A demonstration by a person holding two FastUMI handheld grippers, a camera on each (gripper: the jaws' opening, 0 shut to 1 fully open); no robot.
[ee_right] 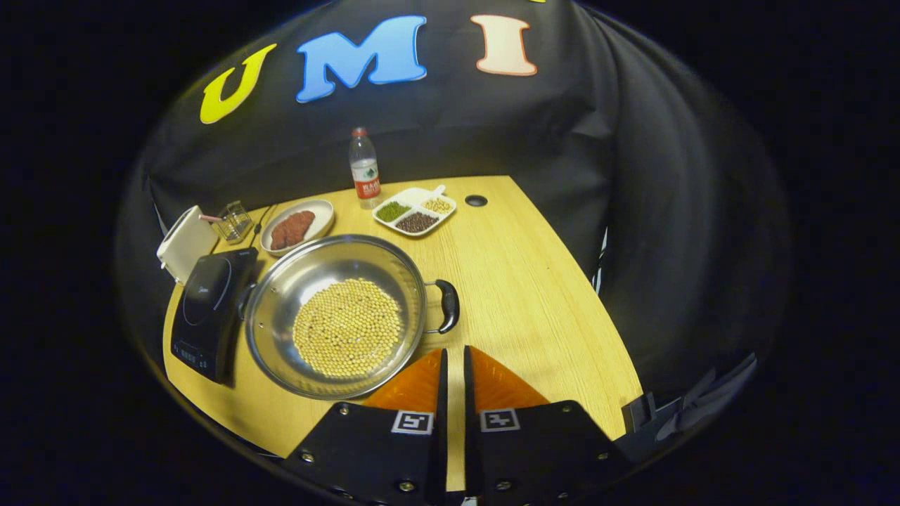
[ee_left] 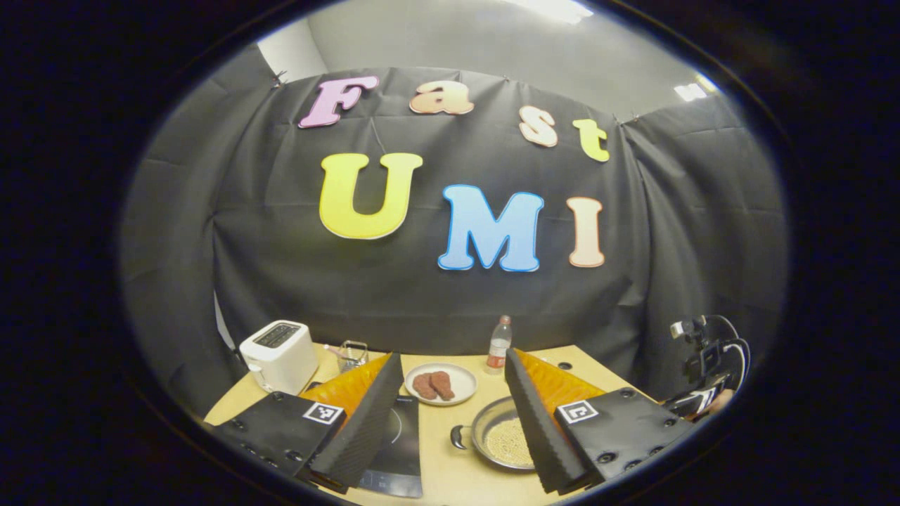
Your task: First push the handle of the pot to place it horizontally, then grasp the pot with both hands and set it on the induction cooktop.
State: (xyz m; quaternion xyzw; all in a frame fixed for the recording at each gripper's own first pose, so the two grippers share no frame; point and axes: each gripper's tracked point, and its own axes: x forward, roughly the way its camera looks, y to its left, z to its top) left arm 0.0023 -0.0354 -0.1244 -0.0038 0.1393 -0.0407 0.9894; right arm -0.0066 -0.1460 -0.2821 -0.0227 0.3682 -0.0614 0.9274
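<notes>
Step in hand: the handle push, judged not yet begun; neither tool touches the pot (ee_right: 337,316).
Pot: steel, wide and shallow, holding a layer of yellow beans (ee_right: 348,327); it sits on the wooden surface (ee_right: 534,295) just right of the induction cooktop (ee_right: 207,309), its rim close to the cooktop's edge.
Handles: 2 black side handles; the right handle (ee_right: 448,306) points toward the right tool, the left handle (ee_left: 458,437) toward the cooktop.
Right tool (ee_right: 454,383): fingers pressed together, nothing between them, tips near the right handle and the pot's near rim, apart from both.
Left tool (ee_left: 453,414): fingers spread wide, empty, held above the cooktop and the pot.
Next move, as judged: bring the closed right tool against the right handle and nudge it sideways until both handles line up across the surface.
Bystanders: toaster (ee_left: 279,356), plate of meat (ee_right: 295,226), water bottle (ee_right: 365,169), divided dish (ee_right: 415,211).
</notes>
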